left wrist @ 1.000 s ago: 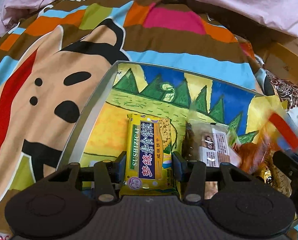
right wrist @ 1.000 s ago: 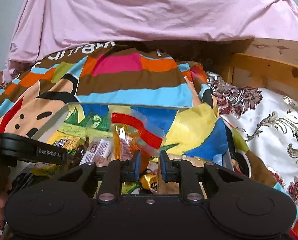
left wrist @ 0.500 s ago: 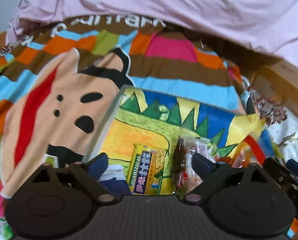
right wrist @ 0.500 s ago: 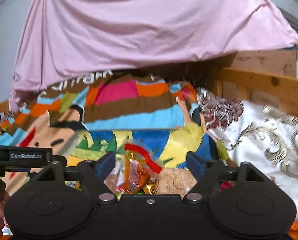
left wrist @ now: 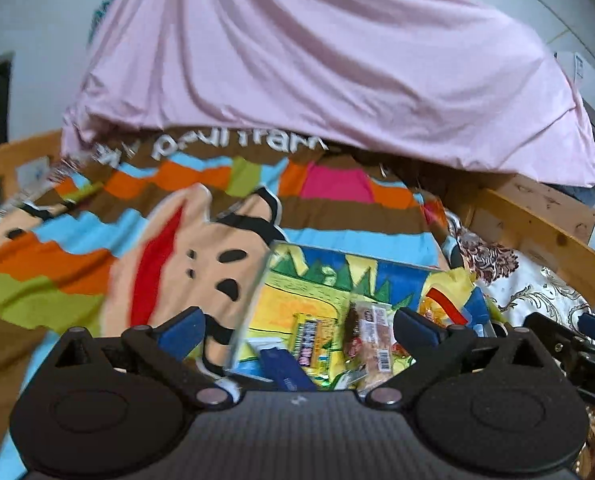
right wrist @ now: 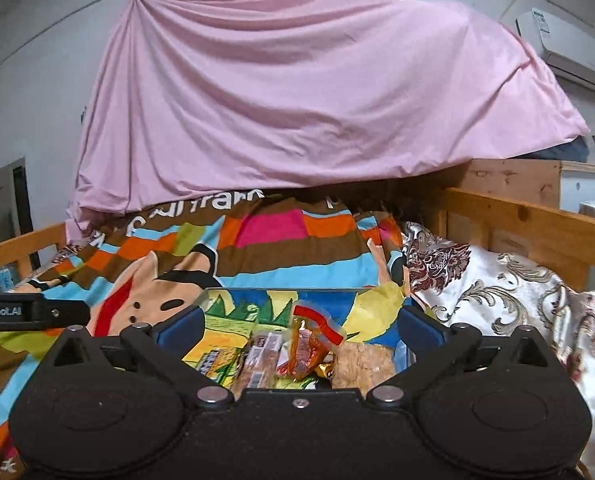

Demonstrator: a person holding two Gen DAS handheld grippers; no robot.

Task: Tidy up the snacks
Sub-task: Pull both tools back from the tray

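Both grippers, left gripper (left wrist: 297, 326) and right gripper (right wrist: 299, 322), have lifted, jaws opening, empty.

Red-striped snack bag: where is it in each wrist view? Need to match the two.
Left wrist: red-striped snack bag sits lower right, just right of the gripper's right finger, in the clear tray.
Right wrist: the bag sits low centre, between the open fingers, left of the cork-like block.
Shared landmark: the pink sheet hanging behind the bed.
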